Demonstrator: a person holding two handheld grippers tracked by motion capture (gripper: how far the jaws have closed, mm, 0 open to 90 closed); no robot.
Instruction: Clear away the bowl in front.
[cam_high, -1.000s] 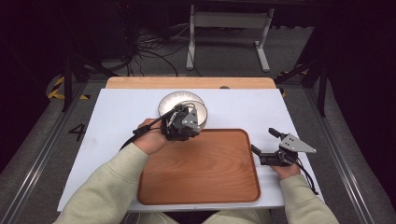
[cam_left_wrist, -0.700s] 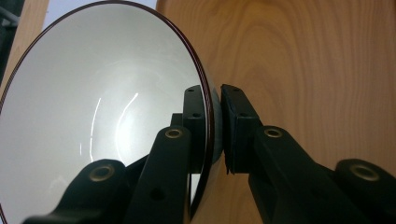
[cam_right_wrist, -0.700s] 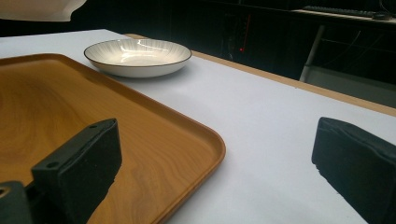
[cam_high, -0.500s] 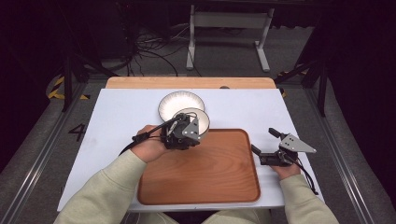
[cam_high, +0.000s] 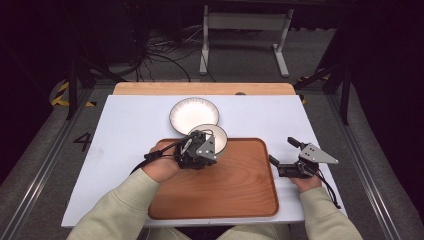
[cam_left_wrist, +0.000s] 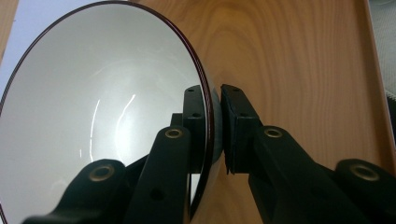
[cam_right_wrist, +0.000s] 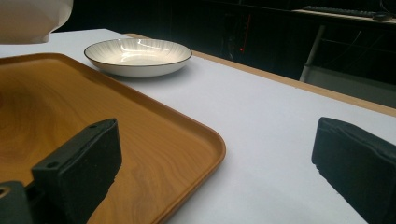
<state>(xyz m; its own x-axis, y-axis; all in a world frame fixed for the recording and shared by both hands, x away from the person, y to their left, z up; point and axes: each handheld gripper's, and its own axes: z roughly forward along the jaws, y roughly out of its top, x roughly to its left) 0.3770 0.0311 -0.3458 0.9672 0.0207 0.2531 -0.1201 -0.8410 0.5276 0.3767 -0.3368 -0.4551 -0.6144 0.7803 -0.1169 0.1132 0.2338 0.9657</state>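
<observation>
Since left gripper (cam_high: 212, 145), pinching bowl (cam_high: 215, 137) rim, moved it off plate (cam_high: 194, 114) over tray (cam_high: 250, 200), I lower next; right gripper (cam_high: 282, 152) agape, empty.

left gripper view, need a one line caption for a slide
Left gripper pinching the rim of a white bowl above the wooden tray.

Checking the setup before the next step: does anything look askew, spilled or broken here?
Nothing spilled or broken. The bowl hangs tilted over the tray's far edge, pinched at its rim by the left tongs; the plate sits flat on the table.
</observation>
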